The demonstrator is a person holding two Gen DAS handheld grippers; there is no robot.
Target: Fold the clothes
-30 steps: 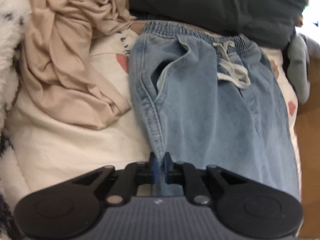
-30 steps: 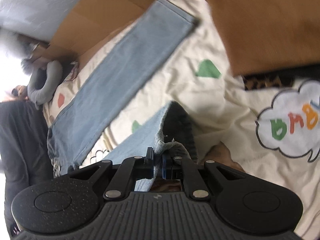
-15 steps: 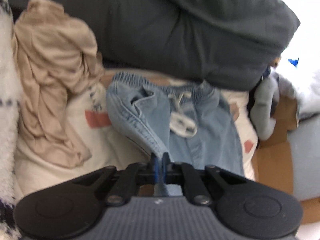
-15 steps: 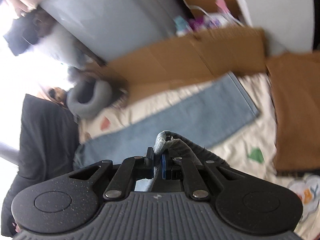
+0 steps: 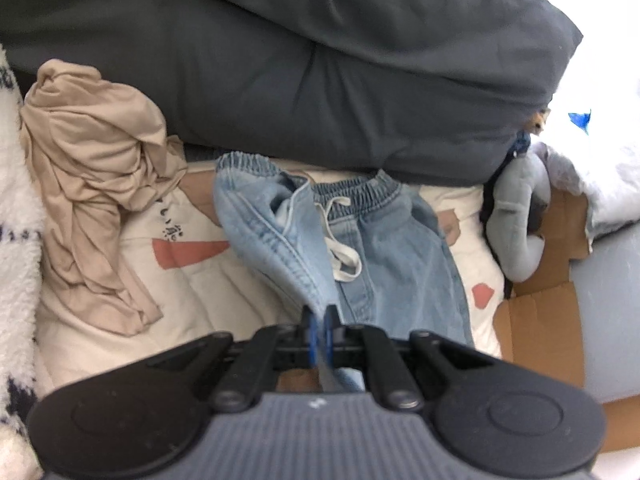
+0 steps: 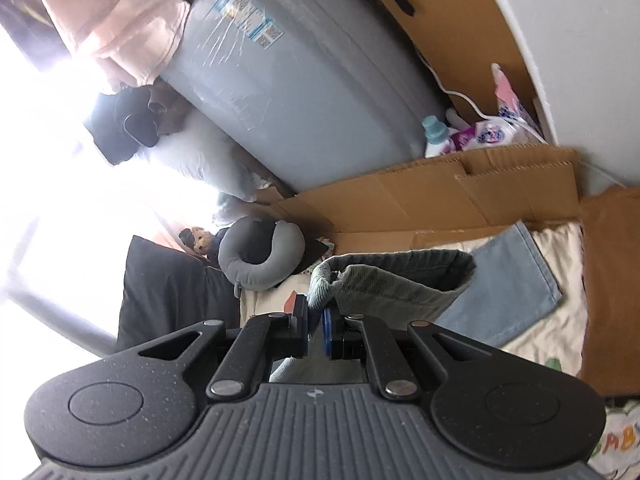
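The left gripper (image 5: pixel 320 320) is pinching the jeans (image 5: pixel 384 256) by their side seam at lower centre. The right gripper (image 6: pixel 315 320) is pinching a leg hem (image 6: pixel 384 280) mid-frame, lifting both, likely to fold lengthwise

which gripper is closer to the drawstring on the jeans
Left. The left gripper pinches the jeans just below the drawstring; the right gripper holds a leg hem.

Jeans (image 5: pixel 384 256) leg now lifted higher

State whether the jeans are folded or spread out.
Partly folded: the jeans have one side edge lifted by the left tool, the rest lying flat.
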